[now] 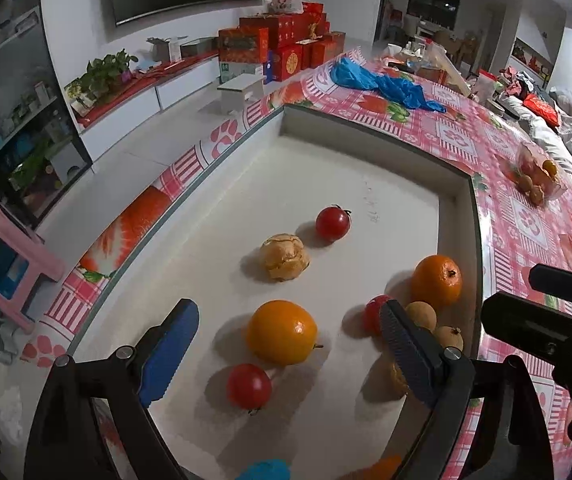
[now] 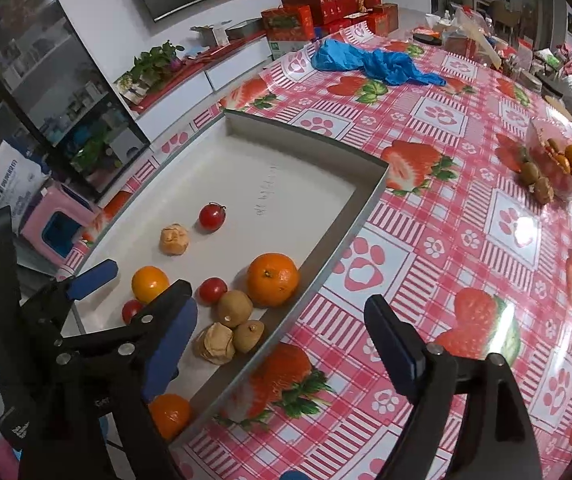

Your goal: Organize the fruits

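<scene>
Living-room table (image 2: 446, 208) under a pink strawberry-print cloth. White tray (image 1: 366, 184) at its left edge holds scattered oranges, tomatoes and longans, unsorted. More fruit remains in a clear bag (image 2: 558, 168) near the table's far right edge. Left gripper (image 1: 286, 348) and right gripper (image 2: 281, 344) both spread, empty. Judged early.

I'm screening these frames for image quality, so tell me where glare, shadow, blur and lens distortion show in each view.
Left wrist view: fisheye bends the tray rim into a curve; fruits such as the orange cast soft shadows leftward; the fruit bag looks smeared. Right wrist view: a bright glare patch sits on the tablecloth; dark vignette fills the corners; the open right claw is sharp.
</scene>
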The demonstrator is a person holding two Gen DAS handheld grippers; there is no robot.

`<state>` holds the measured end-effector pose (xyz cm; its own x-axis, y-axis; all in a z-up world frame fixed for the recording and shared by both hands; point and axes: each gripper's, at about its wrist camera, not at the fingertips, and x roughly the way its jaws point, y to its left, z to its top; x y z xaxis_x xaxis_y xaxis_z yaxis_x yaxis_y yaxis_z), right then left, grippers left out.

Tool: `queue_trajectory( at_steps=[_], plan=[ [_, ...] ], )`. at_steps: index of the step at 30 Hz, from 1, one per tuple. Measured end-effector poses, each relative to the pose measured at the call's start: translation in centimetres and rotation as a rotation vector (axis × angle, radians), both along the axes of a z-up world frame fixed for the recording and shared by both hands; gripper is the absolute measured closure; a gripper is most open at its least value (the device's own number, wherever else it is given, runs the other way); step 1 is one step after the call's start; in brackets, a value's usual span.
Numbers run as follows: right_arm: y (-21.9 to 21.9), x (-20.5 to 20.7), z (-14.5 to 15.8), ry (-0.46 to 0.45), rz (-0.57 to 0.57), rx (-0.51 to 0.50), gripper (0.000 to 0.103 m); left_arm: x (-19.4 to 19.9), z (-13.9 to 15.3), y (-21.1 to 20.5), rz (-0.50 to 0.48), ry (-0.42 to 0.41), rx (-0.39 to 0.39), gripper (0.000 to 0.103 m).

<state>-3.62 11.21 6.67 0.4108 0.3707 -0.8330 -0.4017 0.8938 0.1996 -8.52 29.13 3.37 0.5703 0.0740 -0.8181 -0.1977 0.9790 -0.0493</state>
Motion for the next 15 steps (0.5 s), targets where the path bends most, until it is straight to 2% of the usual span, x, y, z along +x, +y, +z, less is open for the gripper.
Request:
queue_trajectory(
  at_steps=[1, 8, 12, 15],
  plan=[
    [0.0, 0.0, 0.1, -0.004, 0.000, -0.007, 0.015, -0.1, 0.0, 0.0, 0.000, 0.003, -0.006, 0.000],
    [0.2, 0.1, 0.3, 0.012, 0.004, -0.037, 0.015, -0.2, 0.4, -0.7, -0.007, 0.027, 0.037, 0.000],
    [0.4, 0.3, 0.6, 0.018, 0.012, -0.059, 0.015, -0.3, 0.6, -0.9, -0.018, 0.041, 0.007, 0.000],
    [0.8, 0.4, 0.8, 0.024, 0.025, -0.086, 0.015, -0.5, 0.9, -1.1, -0.019, 0.054, 0.025, 0.000]
  ],
)
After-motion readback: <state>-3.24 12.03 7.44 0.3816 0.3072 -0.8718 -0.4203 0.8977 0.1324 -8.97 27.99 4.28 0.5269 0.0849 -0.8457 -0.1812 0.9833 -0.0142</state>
